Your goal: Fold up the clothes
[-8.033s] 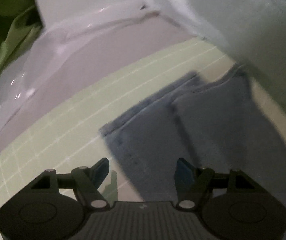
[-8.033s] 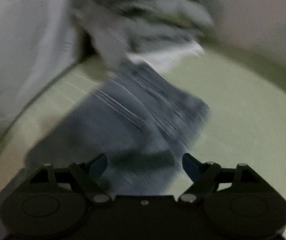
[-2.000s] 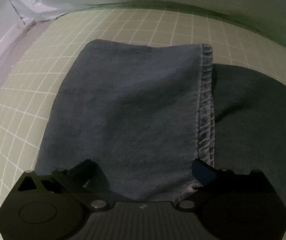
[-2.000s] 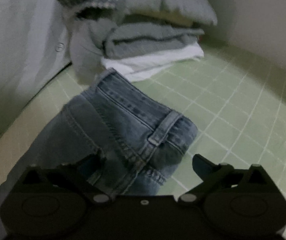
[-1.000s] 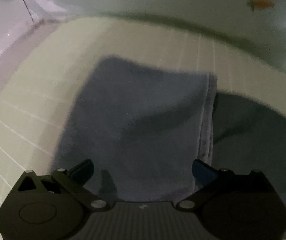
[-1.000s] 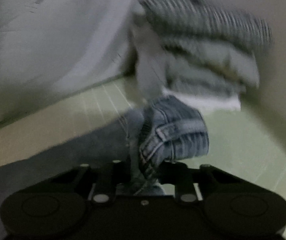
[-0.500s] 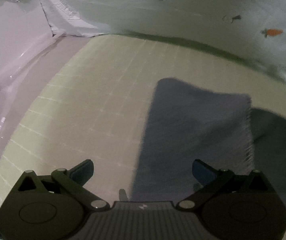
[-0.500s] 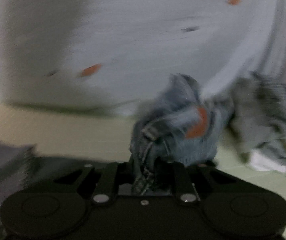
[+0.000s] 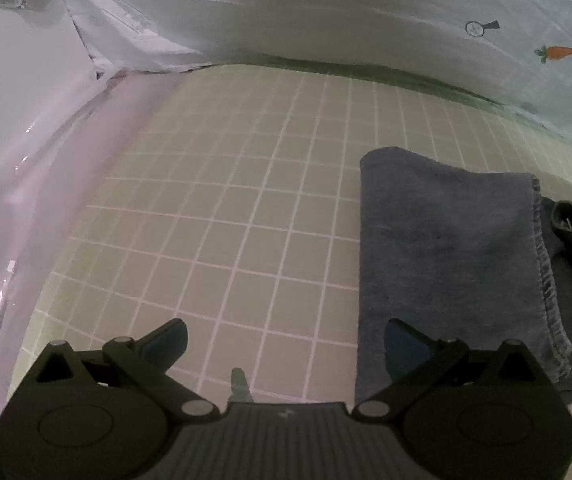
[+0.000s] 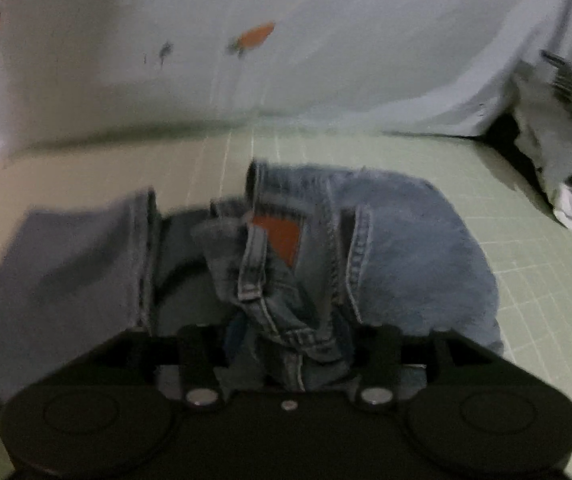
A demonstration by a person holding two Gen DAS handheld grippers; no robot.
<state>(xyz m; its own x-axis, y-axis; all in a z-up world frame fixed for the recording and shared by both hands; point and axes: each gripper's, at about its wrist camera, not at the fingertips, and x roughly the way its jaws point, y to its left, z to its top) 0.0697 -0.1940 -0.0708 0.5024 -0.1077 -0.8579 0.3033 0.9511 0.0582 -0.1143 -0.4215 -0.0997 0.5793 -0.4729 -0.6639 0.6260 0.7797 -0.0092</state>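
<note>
The right gripper (image 10: pixel 286 344) is clamped tight on the waistband end of the faded blue denim jeans (image 10: pixel 386 248), its jaws drawn together on a bunch of belt loop and seam right at the camera. The orange-brown leather patch (image 10: pixel 281 240) on the waistband shows just beyond the grip. From there the jeans spread away to both sides: the lighter seat part to the right, and the darker folded leg part (image 10: pixel 69 264) to the left, lying flat on the pale green gridded cutting mat (image 10: pixel 526 208) that covers the desk.

The left gripper (image 9: pixel 286 344) is wide open and holds nothing. It hovers over bare mat (image 9: pixel 225 220), and the folded leg part (image 9: pixel 446 256) lies off to its right, long axis running away from the camera, with the stitched hem edge (image 9: pixel 542 264) on the far right side. Its right fingertip (image 9: pixel 402 340) overlaps the near left edge of the cloth in the view; contact cannot be told.

The waistband end is therefore in the right gripper alone, and bringing it over the leg part looks like the fold in hand. A stack of folded grey and white garments (image 10: pixel 566 152) sits well apart to the right.
</note>
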